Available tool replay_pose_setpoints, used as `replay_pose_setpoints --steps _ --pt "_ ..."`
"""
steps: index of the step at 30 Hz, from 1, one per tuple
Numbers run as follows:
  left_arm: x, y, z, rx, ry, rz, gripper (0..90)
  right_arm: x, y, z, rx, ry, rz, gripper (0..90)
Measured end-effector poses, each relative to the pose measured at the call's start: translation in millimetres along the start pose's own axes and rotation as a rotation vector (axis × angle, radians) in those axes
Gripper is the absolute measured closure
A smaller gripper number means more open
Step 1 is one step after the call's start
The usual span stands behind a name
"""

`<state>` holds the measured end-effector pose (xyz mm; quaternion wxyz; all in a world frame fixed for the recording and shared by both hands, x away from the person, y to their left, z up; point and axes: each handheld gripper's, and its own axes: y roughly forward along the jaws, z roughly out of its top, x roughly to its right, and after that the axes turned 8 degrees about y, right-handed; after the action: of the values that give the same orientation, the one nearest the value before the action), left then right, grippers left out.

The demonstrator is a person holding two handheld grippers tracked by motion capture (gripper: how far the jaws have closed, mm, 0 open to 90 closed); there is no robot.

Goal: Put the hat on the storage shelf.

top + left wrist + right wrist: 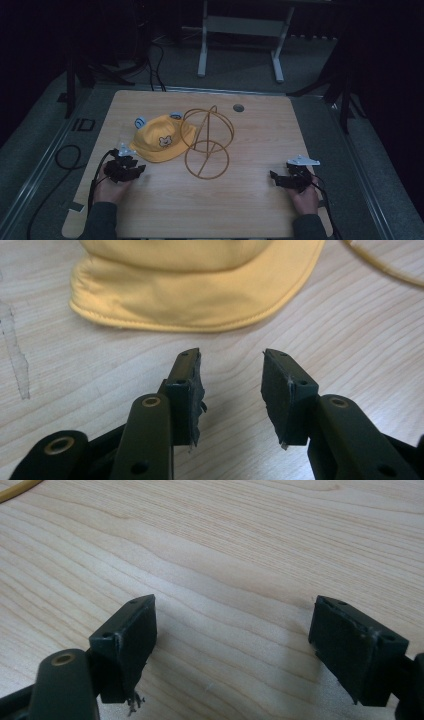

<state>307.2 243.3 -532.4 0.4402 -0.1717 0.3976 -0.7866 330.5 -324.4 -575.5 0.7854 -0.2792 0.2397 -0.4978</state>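
Note:
A yellow child's hat (161, 139) with a bear face and small blue ears lies on the wooden table (250, 200), left of centre. Its brim (200, 305) runs across the top of the left gripper view. Against the hat's right side stands a yellow wire stand (207, 142) made of rings. My left gripper (134, 170) rests on the table just in front of the hat's left edge; its jaws (231, 370) are open with bare wood between them. At the table's right, my right gripper (280, 179) sits low with its jaws (232, 630) spread wide and open over bare wood.
A round cable hole (238, 107) sits near the table's far edge. Black cables (67, 157) trail off the left side. A white table frame (240, 35) stands on the floor beyond. A strip of the wire stand (17, 490) crosses the right gripper view's top left corner.

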Motion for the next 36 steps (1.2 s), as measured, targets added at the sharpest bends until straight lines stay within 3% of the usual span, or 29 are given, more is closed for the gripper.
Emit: replay_pose_setpoints --steps 4,5,10,12,16,17,24,36 --pt "-1.0 -3.5 1.0 0.012 -0.001 -0.003 59.3 0.0 0.0 0.0 0.000 0.000 0.000 19.3" --pt "-3.3 -6.5 2.5 0.017 -0.005 -0.028 60.2 0.0 0.0 0.0 0.000 0.000 0.000 19.3" --pt "-4.5 -9.6 3.9 0.017 0.008 -0.041 64.0 0.0 0.0 0.0 0.000 0.000 0.000 19.2" --pt "-4.7 -13.9 5.3 0.026 0.035 -0.052 64.8 0.0 0.0 0.0 0.000 0.000 0.000 19.2" --pt "-5.8 -15.3 6.2 0.018 0.037 -0.064 65.6 0.0 0.0 0.0 0.000 0.000 0.000 19.2" --pt "-8.0 -17.7 7.7 0.018 0.030 -0.086 66.3 0.0 0.0 0.0 0.000 0.000 0.000 19.3" --pt "-12.6 -23.8 13.1 0.021 0.058 -0.121 65.2 0.0 0.0 0.0 0.000 0.000 0.000 19.2" --pt "-15.9 -23.1 22.0 -0.008 0.077 -0.143 65.2 0.0 0.0 0.0 0.000 0.000 0.000 19.3"
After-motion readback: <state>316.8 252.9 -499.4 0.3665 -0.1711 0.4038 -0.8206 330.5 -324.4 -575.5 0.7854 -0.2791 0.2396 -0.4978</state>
